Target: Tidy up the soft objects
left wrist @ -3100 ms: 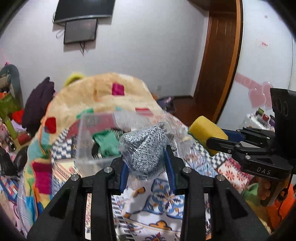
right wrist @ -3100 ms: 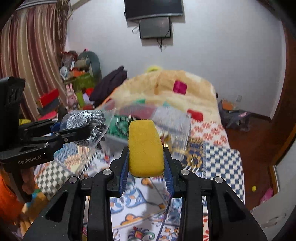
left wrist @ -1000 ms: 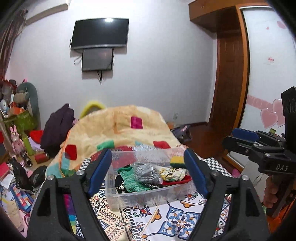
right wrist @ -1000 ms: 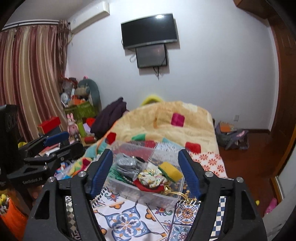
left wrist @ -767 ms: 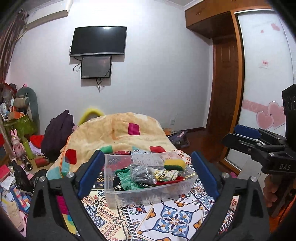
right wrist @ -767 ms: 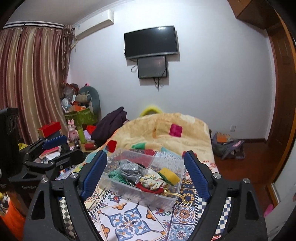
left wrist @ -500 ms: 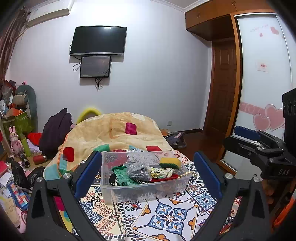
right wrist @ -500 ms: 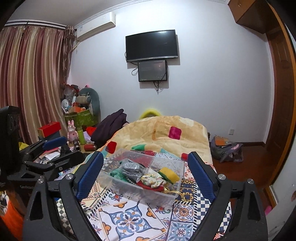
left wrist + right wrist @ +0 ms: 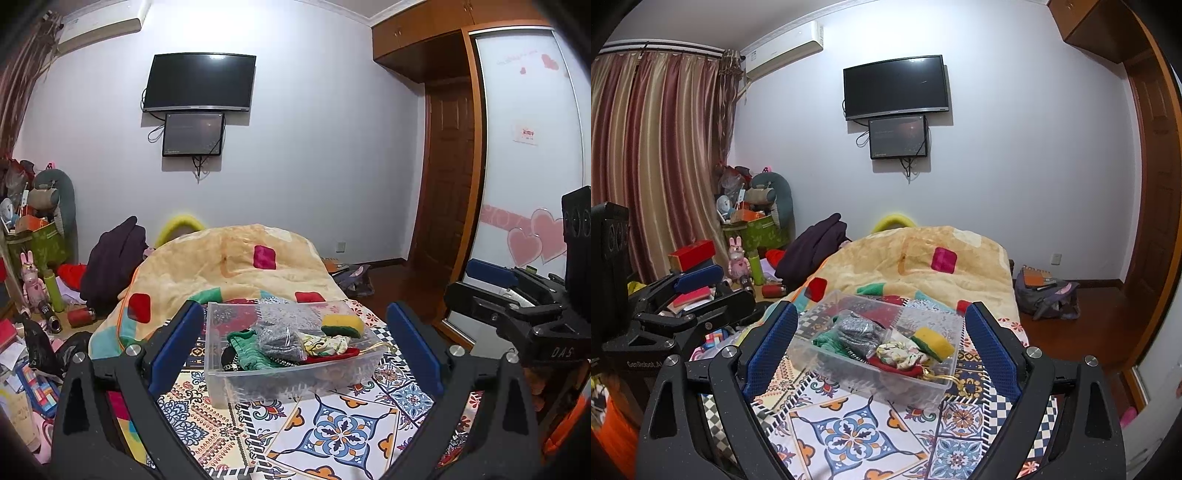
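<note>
A clear plastic bin [image 9: 295, 384] [image 9: 849, 363] stands on the patterned bedspread. In it lie a yellow sponge [image 9: 341, 325] [image 9: 932, 343], a bagged grey scrubber [image 9: 279, 341] [image 9: 858, 334], a green cloth [image 9: 245, 354] and a floral cloth [image 9: 899, 354]. My left gripper [image 9: 295, 345] is open and empty, held back from the bin. My right gripper [image 9: 879, 341] is open and empty, also held back from the bin. Each gripper shows in the other's view, the right one [image 9: 517, 306] at right, the left one [image 9: 687, 299] at left.
A beige quilt [image 9: 236, 266] is heaped behind the bin. Clutter, toys and boxes [image 9: 746, 236] fill the left floor. A wooden door [image 9: 447, 184] and a wardrobe are at right. A bag [image 9: 1045, 291] lies on the floor.
Both grippers let go of the scrubber and the sponge, which now lie in the bin. Both grippers opened wide and drew back and upward from the bin.
</note>
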### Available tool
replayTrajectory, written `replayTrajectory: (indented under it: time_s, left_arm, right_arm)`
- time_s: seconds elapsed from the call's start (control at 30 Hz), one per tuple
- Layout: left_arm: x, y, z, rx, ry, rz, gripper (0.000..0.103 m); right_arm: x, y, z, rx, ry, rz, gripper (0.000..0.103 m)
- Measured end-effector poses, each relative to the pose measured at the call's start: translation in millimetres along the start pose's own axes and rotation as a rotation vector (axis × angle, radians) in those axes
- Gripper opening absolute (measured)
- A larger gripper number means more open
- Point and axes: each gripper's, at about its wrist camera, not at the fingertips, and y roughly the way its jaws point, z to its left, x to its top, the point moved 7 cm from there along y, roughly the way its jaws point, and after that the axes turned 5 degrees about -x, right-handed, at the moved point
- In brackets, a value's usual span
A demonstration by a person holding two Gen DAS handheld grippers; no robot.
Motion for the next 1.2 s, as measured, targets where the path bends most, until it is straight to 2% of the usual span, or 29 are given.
replayTrajectory:
  time_s: [1.2]
  left_arm:
    - [0.5, -2.8, -0.2, -0.005, 0.005, -0.003, 0.102]
  right_arm:
    - [2.4, -4.8, 0.0, 0.005, 0.014, -0.004, 0.092]
